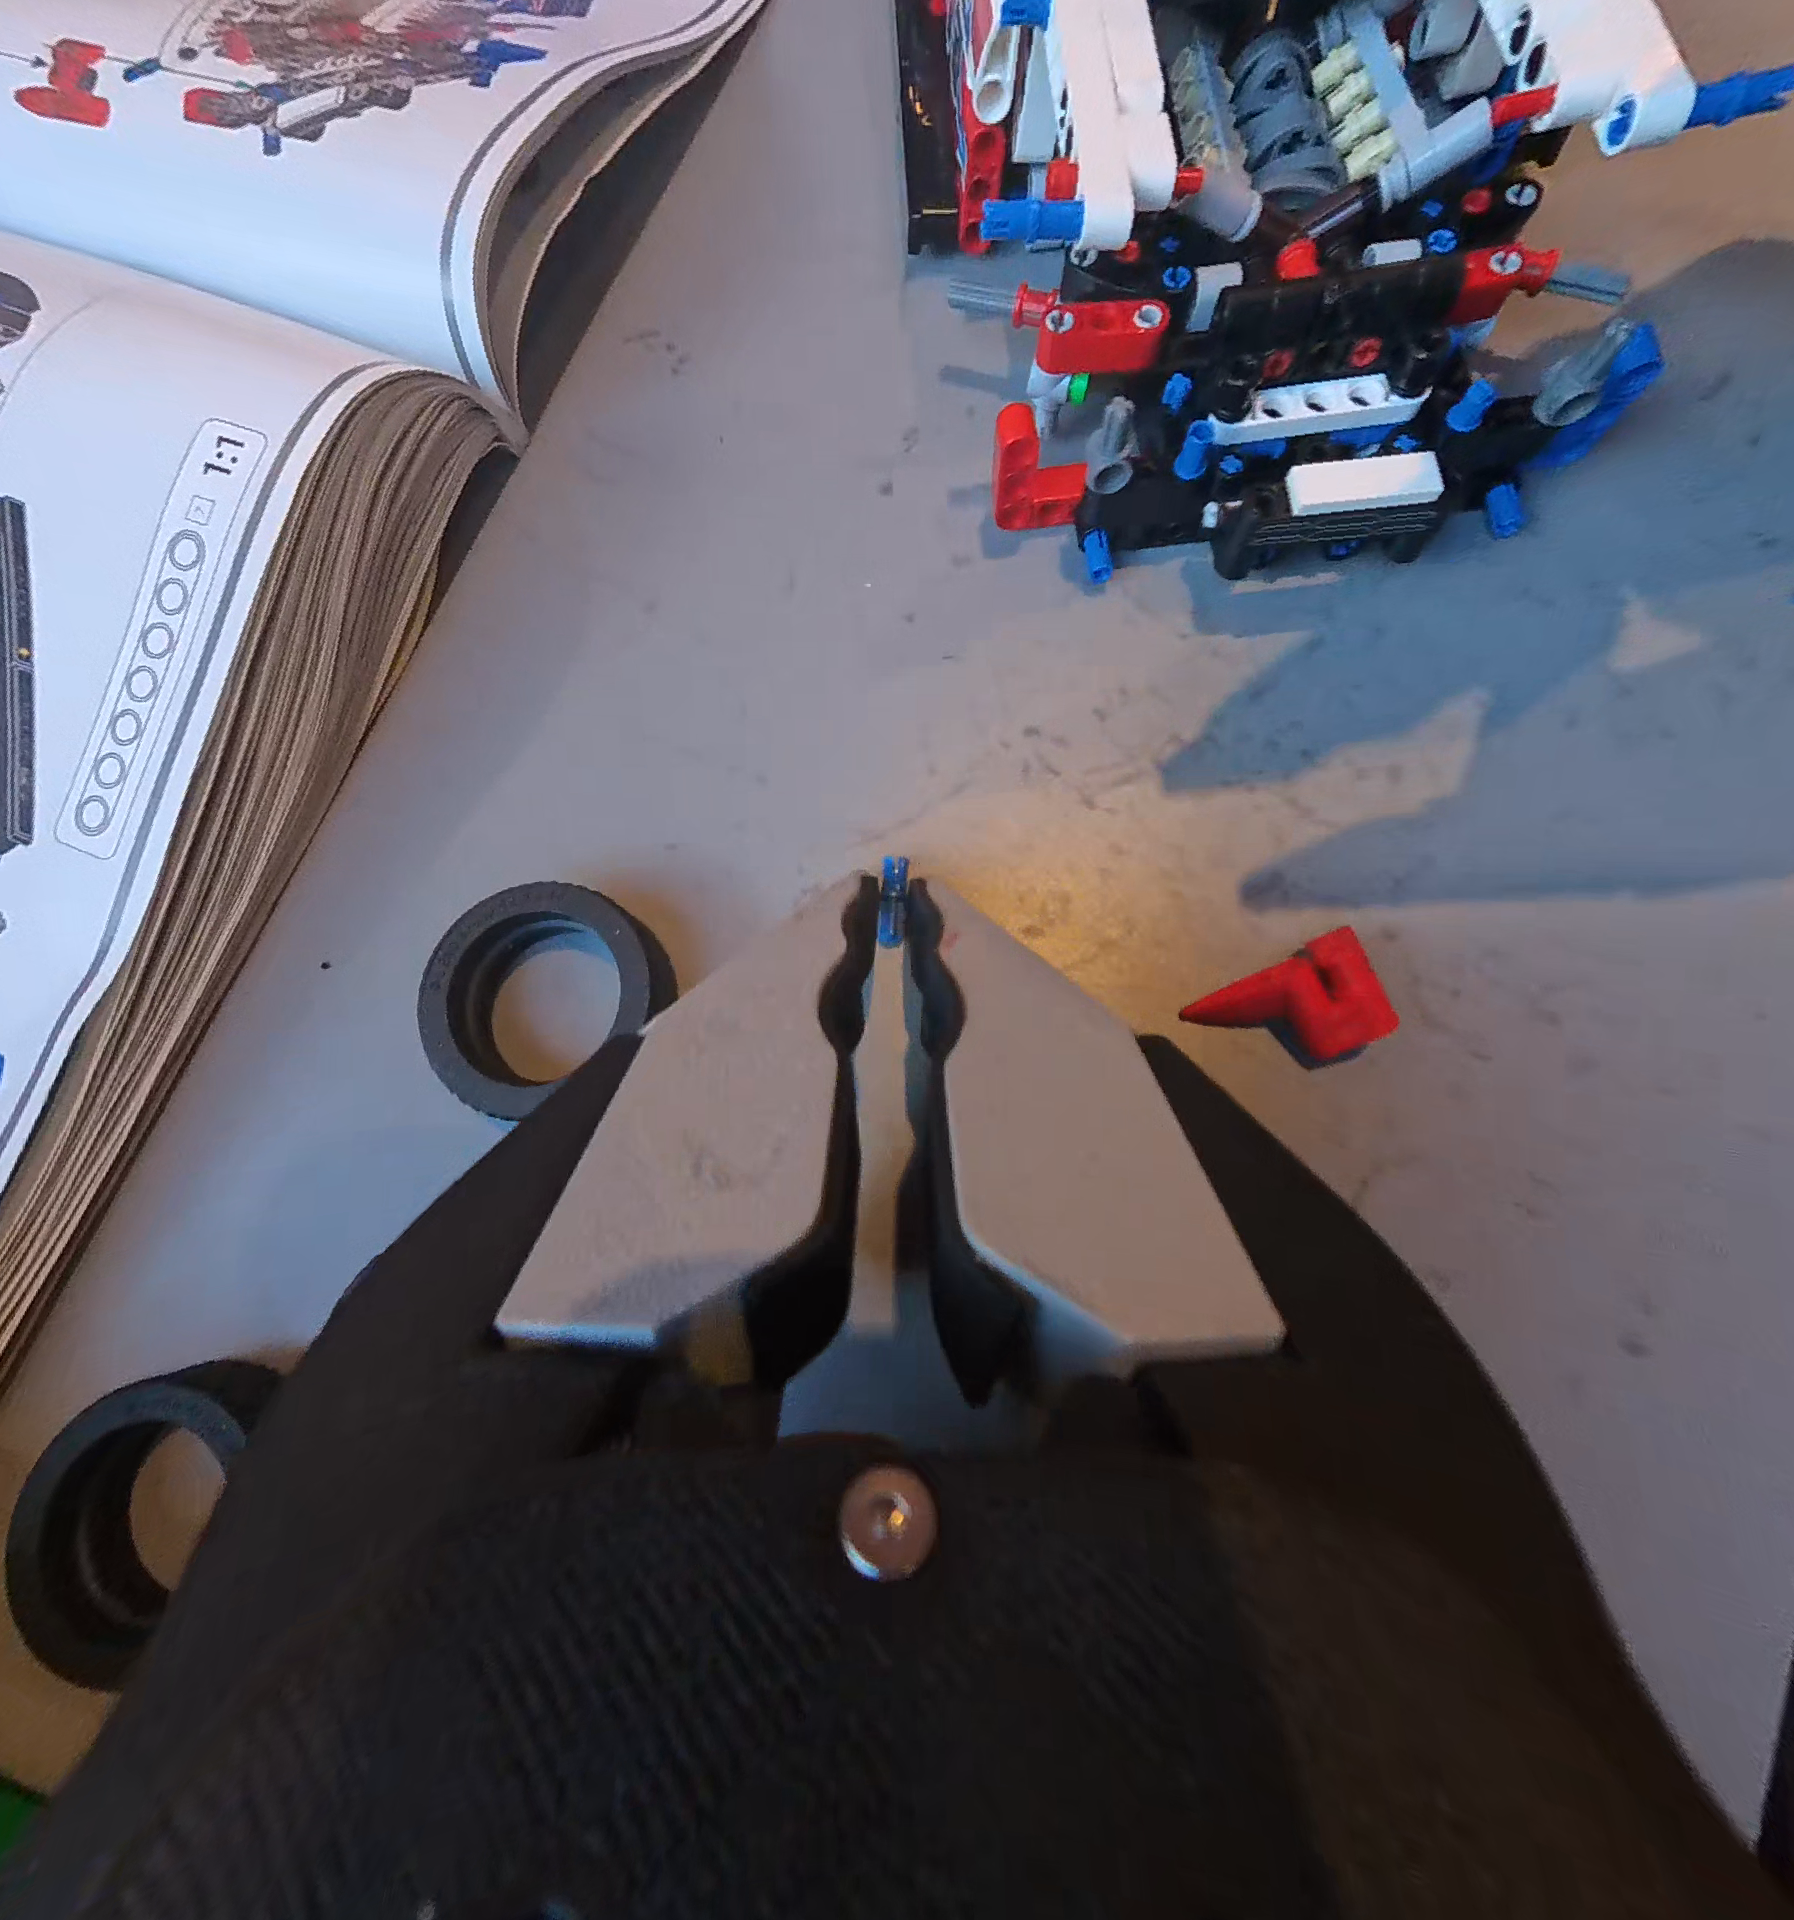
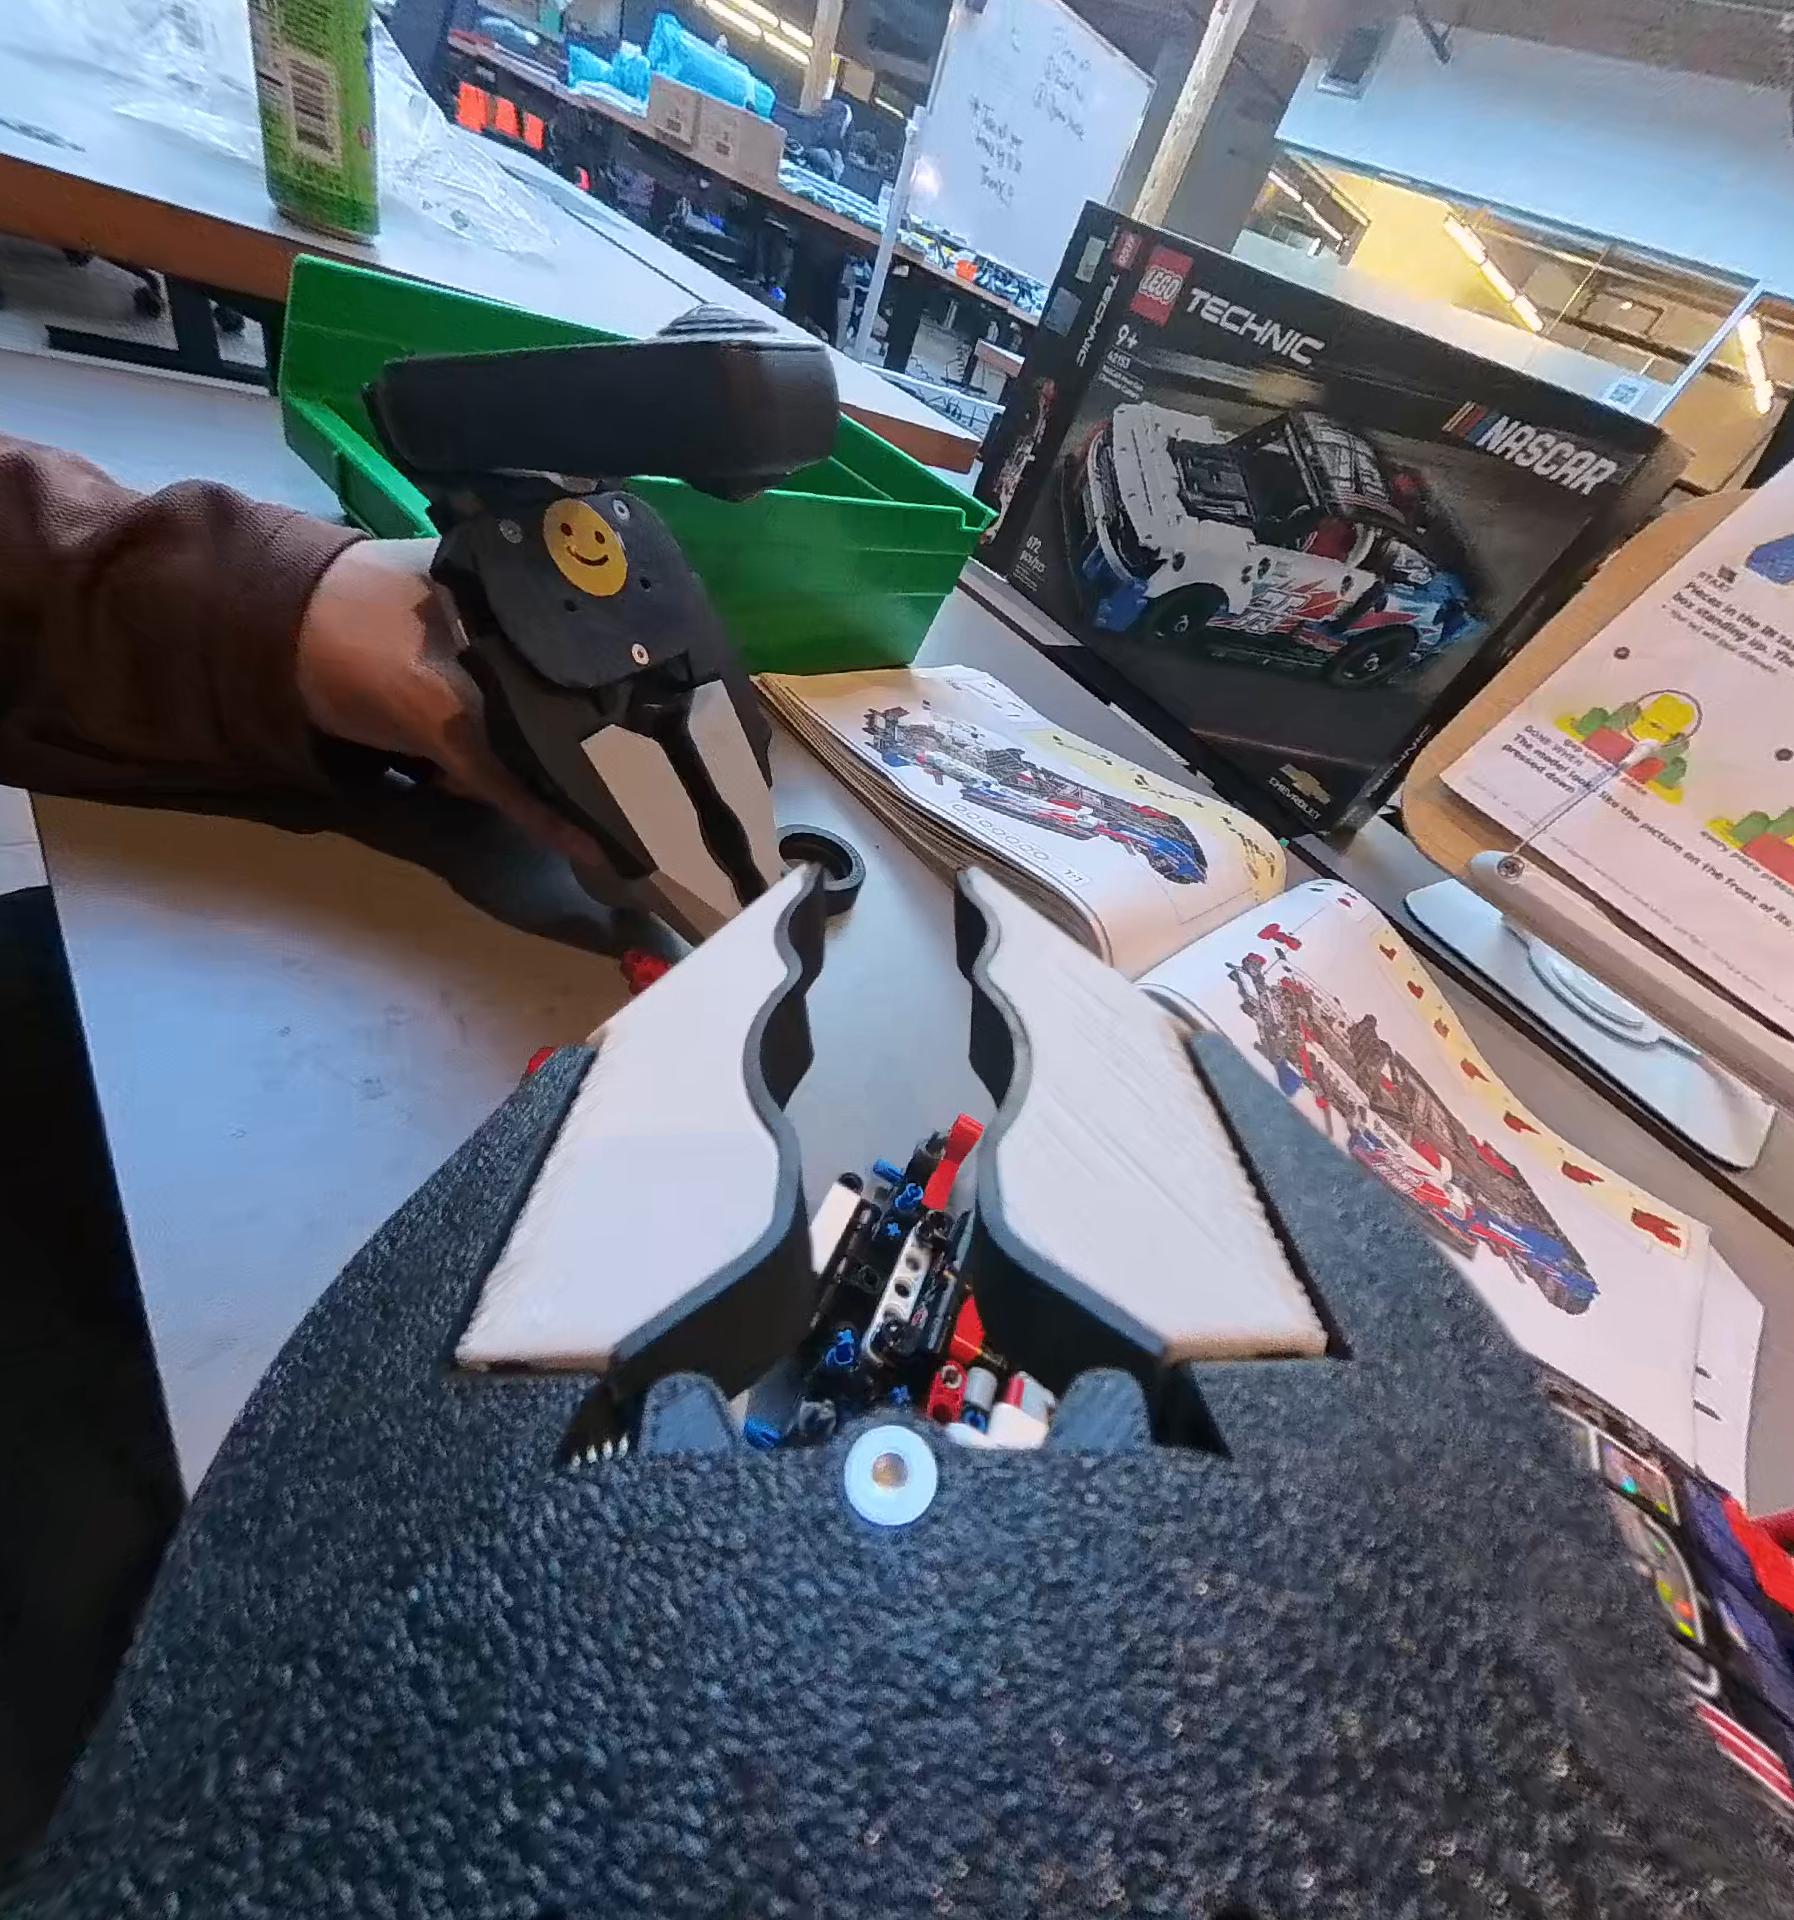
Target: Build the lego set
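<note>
My left gripper [image 1: 893,894] is shut on a small blue pin [image 1: 891,904] and holds it just above the grey table. The partly built car model [image 1: 1288,343], black, white, red and blue, stands at the far right of the left wrist view. A red angled piece [image 1: 1308,997] lies to the right of the fingertips. My right gripper [image 2: 888,914] is open and empty above the model [image 2: 903,1278], which shows through the gap between its fingers. The left gripper [image 2: 742,883], held by a hand [image 2: 384,665], also shows in the right wrist view.
The open instruction booklet [image 1: 197,520] lies at the left. Two black tyres [image 1: 534,997] [image 1: 114,1517] lie beside it. In the right wrist view a green bin [image 2: 820,551], the set's box [image 2: 1288,520], a green can [image 2: 316,114] and a sheet on a stand [image 2: 1703,748] sit farther back. Across from one pair of fingers to the other is roughly 15 cm. My left tips are roughly 7 cm from the red angled piece [image 1: 1308,997].
</note>
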